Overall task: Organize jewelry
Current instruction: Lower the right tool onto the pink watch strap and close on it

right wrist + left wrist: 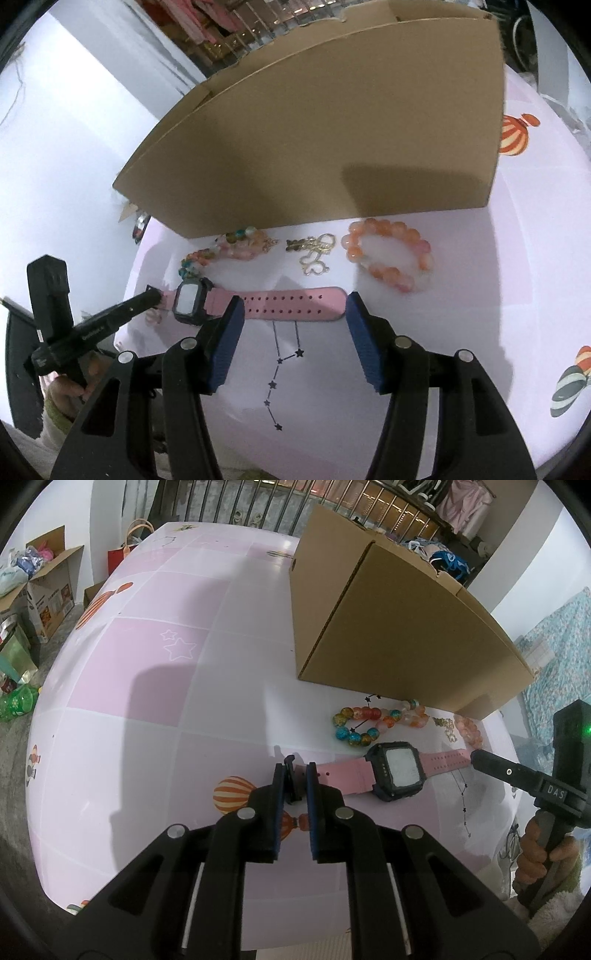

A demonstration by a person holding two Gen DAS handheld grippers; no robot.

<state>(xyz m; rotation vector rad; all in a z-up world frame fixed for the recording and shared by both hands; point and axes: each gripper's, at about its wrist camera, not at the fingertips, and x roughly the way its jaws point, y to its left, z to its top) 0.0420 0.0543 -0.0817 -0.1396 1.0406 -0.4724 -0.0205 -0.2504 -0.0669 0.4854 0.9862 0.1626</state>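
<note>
The left gripper pinches the buckle end of the pink rubber watch to lift it, while the right gripper waits wide open near the strap.

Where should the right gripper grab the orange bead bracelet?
Take the orange bead bracelet across its near bead strand, coming from above: it lies flat as an open loop, so one pad can drop inside, one outside. The right gripper is open.

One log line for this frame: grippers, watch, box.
left gripper: shut on watch buckle end | right gripper: open, straddling strap | bracelets by box | watch on table
</note>
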